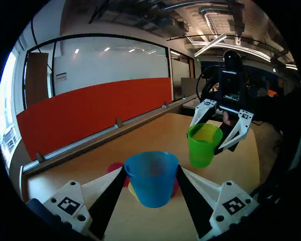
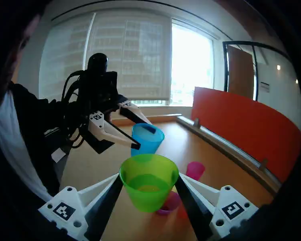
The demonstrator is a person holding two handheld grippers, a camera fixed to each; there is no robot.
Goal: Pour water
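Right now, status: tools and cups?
Left tool shut on blue cup. Right tool shut on green cup. Both upright, apart. Pink cup on table below.

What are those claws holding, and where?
Left gripper: the blue cup, pinched by its sides. Right gripper: the green cup, same way.

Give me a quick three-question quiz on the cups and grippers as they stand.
1. True or false: the left gripper is open.
2. Which cup does the right gripper hold? A blue, B green, C pink.
3. Fill in: the pink cup stands on the ___.
Key: 1 false, it grips the blue cup; 2 B, the green cup; 3 table.
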